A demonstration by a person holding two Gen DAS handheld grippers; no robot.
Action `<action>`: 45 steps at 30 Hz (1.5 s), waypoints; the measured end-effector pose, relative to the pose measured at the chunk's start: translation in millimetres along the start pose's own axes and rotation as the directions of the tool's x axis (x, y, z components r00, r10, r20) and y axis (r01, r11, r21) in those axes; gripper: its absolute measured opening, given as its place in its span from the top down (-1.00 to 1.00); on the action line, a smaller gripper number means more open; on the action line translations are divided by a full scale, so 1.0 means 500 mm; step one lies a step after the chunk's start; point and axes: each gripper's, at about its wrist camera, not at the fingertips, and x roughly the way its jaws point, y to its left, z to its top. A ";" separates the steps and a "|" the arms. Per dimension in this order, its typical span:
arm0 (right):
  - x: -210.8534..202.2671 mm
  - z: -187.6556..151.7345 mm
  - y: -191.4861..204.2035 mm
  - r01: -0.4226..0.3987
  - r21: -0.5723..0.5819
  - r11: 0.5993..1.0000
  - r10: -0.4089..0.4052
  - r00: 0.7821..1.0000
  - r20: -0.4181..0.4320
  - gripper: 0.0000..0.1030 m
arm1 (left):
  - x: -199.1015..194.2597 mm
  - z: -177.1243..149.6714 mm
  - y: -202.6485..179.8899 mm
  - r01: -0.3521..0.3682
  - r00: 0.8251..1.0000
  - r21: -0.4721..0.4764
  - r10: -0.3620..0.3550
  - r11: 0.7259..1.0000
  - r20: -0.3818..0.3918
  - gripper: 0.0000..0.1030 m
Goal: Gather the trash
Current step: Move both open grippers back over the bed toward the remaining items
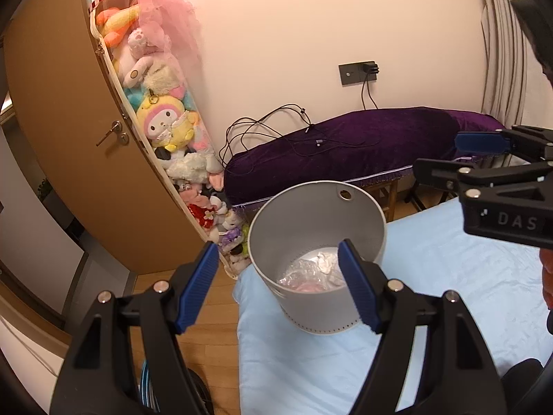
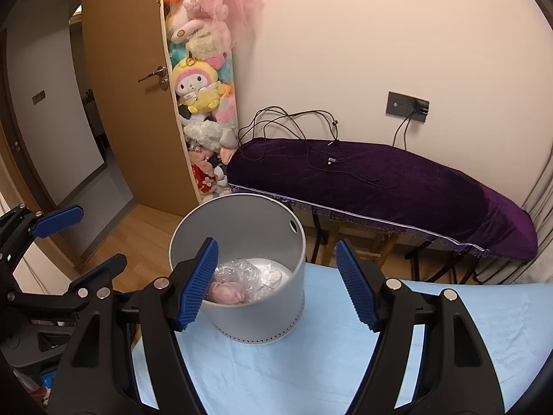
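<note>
At the bottom of the frame, the left gripper (image 1: pixel 278 283) stood spread wide with nothing between its fingers; the right gripper (image 2: pixel 276 282) was likewise spread and held nothing. Just beyond them, at centre frame, the grey bin (image 2: pixel 262 325) stood upright on the light blue sheet (image 2: pixel 311 373), with crumpled plastic trash (image 2: pixel 238 282) lying inside. Farther back, a purple-covered bench (image 2: pixel 397 180) stood against the wall.
</note>
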 end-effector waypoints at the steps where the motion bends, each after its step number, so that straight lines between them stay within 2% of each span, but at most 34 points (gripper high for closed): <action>1: -0.013 -0.009 -0.004 0.003 0.006 1.000 -0.003 1.000 0.005 -0.34 | -0.003 -0.003 -0.006 0.004 1.000 0.003 -0.004 1.000 0.000 -0.39; 9: -0.094 -0.103 -0.049 0.055 0.035 0.998 -0.055 0.998 -0.007 -0.34 | -0.050 -0.030 -0.087 0.057 0.998 0.045 -0.058 0.997 0.026 -0.39; 16: -0.188 -0.211 -0.122 0.124 0.104 0.987 -0.125 0.992 -0.004 -0.34 | -0.102 -0.064 -0.186 0.133 0.989 0.098 -0.139 0.986 0.050 -0.39; 21: -0.259 -0.296 -0.178 0.190 0.163 0.968 -0.189 0.982 -0.020 -0.34 | -0.138 -0.088 -0.274 0.191 0.978 0.158 -0.201 0.969 0.050 -0.39; 27: -0.365 -0.410 -0.243 0.298 0.238 0.924 -0.301 0.953 -0.025 -0.34 | -0.189 -0.121 -0.396 0.271 0.954 0.245 -0.293 0.931 0.059 -0.39; 30: -0.432 -0.471 -0.273 0.364 0.283 0.887 -0.373 0.927 -0.023 -0.34 | -0.216 -0.141 -0.469 0.324 0.934 0.295 -0.353 0.899 0.051 -0.39; 32: -0.482 -0.518 -0.291 0.419 0.311 0.853 -0.433 0.901 -0.025 -0.34 | -0.237 -0.156 -0.522 0.360 0.917 0.331 -0.396 0.872 0.046 -0.39; 36: -0.598 -0.631 -0.331 0.533 0.374 0.759 -0.560 0.827 -0.042 -0.34 | -0.284 -0.190 -0.629 0.428 0.876 0.402 -0.480 0.810 0.035 -0.39; 39: -0.680 -0.715 -0.357 0.589 0.436 0.681 -0.628 0.776 -0.067 -0.34 | -0.328 -0.222 -0.719 0.483 0.834 0.472 -0.551 0.737 0.007 -0.39; 41: -0.742 -0.782 -0.373 0.639 0.476 0.604 -0.684 0.722 -0.102 -0.34 | -0.361 -0.243 -0.776 0.509 0.807 0.514 -0.590 0.691 -0.006 -0.39; 45: -0.844 -0.893 -0.393 0.712 0.524 0.468 -0.759 0.628 -0.175 -0.33 | -0.435 -0.289 -0.884 0.569 0.738 0.581 -0.673 0.582 -0.049 -0.39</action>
